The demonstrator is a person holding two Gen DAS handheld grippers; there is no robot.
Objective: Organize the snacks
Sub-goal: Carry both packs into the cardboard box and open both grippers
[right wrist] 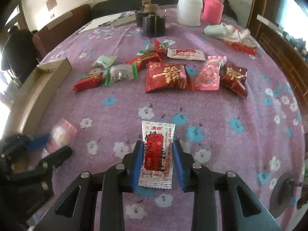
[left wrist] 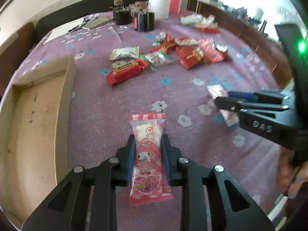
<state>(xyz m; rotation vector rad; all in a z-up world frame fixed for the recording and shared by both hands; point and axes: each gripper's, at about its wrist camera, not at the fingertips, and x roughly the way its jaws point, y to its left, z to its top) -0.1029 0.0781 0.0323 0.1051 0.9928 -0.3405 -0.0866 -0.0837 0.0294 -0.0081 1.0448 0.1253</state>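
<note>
Left gripper, right gripper: both clamped, angled down.

One cardboard box, two grippers each with a packet: one pink My Melody candy, one red-and-white sachet. Two dark red gold-lettered bags, one white tub, one pink jar.

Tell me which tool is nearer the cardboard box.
Left. The left tool, shut on the pink My Melody packet, sits just beside the cardboard box. The right tool, gripping a white-and-red sachet, is farther out over the purple tablecloth.
</note>
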